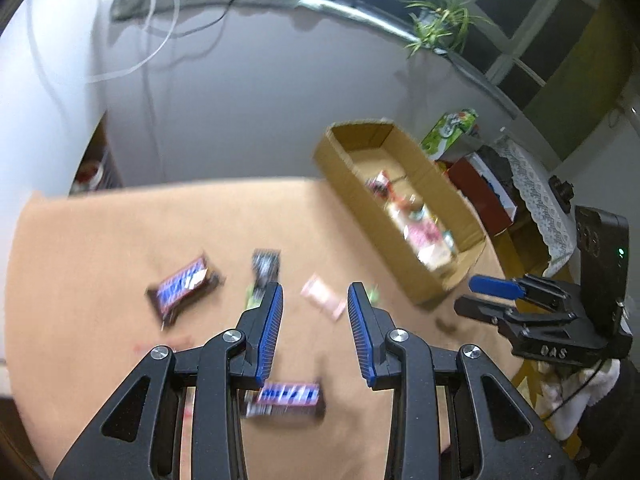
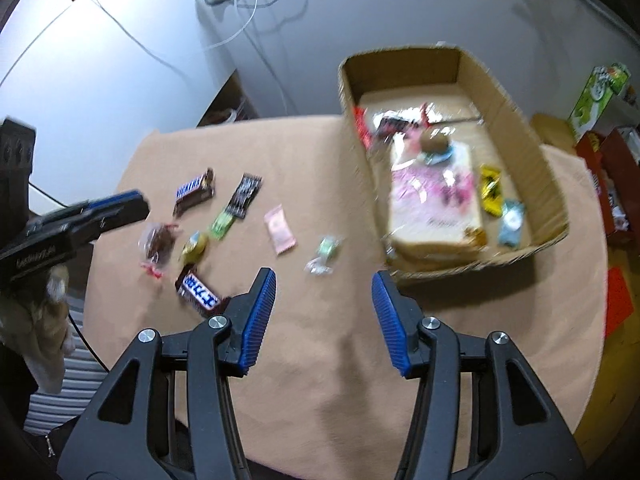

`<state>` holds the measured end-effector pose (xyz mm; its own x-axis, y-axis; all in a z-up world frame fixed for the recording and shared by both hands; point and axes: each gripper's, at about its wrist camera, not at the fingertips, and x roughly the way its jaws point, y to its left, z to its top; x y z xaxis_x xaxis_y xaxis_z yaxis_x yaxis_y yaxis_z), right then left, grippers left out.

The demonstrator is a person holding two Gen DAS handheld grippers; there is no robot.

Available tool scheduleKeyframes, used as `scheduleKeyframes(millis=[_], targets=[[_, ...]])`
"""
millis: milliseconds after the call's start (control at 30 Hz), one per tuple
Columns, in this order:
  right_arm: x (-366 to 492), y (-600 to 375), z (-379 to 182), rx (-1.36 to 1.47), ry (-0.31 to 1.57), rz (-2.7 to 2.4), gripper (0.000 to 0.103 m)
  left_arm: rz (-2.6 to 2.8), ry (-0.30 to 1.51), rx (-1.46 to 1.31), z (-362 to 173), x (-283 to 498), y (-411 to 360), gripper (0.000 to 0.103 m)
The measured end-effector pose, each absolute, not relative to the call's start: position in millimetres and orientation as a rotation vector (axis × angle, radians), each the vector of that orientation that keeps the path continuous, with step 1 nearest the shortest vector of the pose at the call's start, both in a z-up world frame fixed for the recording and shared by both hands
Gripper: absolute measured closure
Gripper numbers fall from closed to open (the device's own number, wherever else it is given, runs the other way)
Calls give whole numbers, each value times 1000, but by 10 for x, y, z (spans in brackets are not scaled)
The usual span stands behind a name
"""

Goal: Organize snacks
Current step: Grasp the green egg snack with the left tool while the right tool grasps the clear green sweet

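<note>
Snacks on table, box at right.
Lay scattered across left and centre of the table [image 2: 320, 380] in the right wrist view: two chocolate bars [image 2: 194, 192] [image 2: 199, 290], flat packet [image 2: 279, 229] between them and the cardboard box [image 2: 516, 120]. Sat in upper right, that box, holding a bread bag [image 2: 434, 204] with small packets beside it.

A potted spider plant [image 1: 440, 20] sits on the window ledge, far beyond the fingers and to their right. White cables [image 1: 156, 32] hang down the pale wall [image 1: 260, 112] ahead, to the left. A green carton [image 2: 600, 96] and a red box [image 2: 616, 184] stand right of the fingers, with a lace cloth [image 1: 532, 196] close by.
</note>
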<state>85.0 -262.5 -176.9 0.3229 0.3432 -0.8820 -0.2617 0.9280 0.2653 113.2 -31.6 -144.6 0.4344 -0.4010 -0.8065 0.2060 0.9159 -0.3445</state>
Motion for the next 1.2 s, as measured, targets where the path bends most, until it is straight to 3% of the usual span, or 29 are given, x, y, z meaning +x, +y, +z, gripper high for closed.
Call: scheduleKeyframes(millis=[333, 933, 1067, 1200], targets=[[863, -2446, -2059, 102, 1223, 395, 51, -314, 1200, -327, -1932, 637, -80, 71], [1175, -2273, -2439, 139, 1265, 303, 51, -279, 1209, -222, -2204, 965, -79, 70], [1231, -2230, -2530, 126, 1277, 273, 59, -273, 1214, -202, -2264, 1030, -97, 70], [1303, -2190, -2628, 112, 1292, 248, 59, -275, 1228, -197, -2351, 1100, -96, 70]])
